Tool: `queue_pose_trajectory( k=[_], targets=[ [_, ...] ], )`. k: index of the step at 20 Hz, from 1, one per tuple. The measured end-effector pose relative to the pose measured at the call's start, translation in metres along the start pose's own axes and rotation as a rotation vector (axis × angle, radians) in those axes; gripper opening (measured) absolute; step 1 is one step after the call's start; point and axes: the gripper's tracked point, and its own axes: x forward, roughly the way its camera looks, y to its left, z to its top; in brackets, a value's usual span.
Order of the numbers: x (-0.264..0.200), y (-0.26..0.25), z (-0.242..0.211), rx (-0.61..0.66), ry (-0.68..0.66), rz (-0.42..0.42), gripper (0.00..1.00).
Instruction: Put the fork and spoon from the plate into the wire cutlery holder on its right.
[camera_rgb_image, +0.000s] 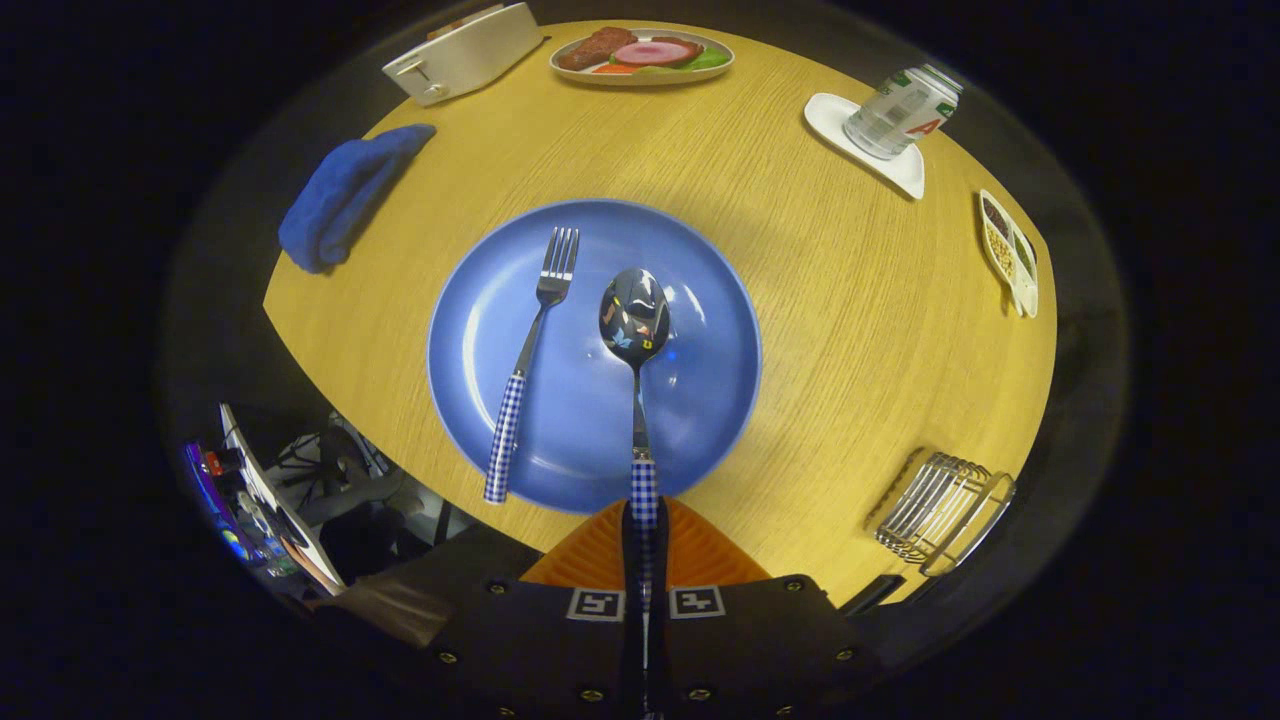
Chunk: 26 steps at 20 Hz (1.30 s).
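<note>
Spoon gripped by its checked handle between the jaws of the gripper, fingers closed narrowly on it from both sides; handle end lost between the fingers, so length of the grip hard to judge. Bowl of the spoon out ahead over the middle of the blue plate, reflecting specks of colour; cannot tell whether the bowl touches the plate or hangs just above it. Fork flat on the plate just left of the spoon, tines pointing away, checked handle end past the near rim onto the wooden surface. Wire cutlery holder well apart to the right of the plate, near the edge of the surface, seen from above and tilted by the lens, its inside hard to make out. Beyond the plate: blue cloth on the left, white toaster partly cut off, dish of food, can on a white coaster, small divided tray at the right edge. Dim clutter off the near left edge of the surface, too dark to identify.
</note>
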Motion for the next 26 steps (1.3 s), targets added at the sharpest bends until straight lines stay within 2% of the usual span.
queue_pose_trajectory(
  k=[7, 14, 26],
  targets=[
    [-0.048, -0.032, -0.047, -0.044, 0.045, 0.012, 0.02],
    [-0.091, -0.087, -0.105, -0.055, 0.097, -0.033, 0.02],
    [-0.113, -0.177, -0.159, 0.052, 0.174, -0.112, 0.02]
  ],
)
